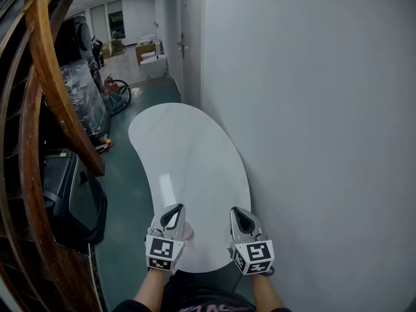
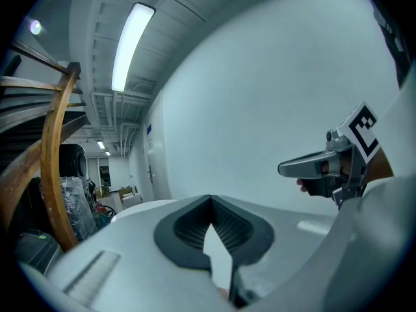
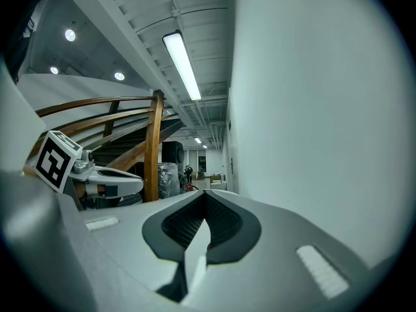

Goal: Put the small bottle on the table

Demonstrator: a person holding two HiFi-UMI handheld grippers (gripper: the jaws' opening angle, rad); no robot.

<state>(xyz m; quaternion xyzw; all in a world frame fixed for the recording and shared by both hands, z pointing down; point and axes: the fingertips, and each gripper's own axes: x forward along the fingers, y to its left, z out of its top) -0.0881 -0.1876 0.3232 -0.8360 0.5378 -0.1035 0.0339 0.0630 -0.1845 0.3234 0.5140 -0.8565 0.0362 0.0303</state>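
I read the left tool (image 1: 173, 213) with its jaws closed tip to tip, nothing between them; the right tool (image 1: 242, 217) is likewise closed and empty; both hover side by side over the near end of the white bench (image 1: 188, 142), beside the wall (image 1: 312, 109); each marker cube (image 1: 160, 253) carries black-and-white square patterns; I cannot locate the small bottle in any view.

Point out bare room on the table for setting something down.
The white table top is bare throughout, from its far rounded end to the near edge, with the wall along its right. Only the near edge is crowded, by the left gripper and right gripper.
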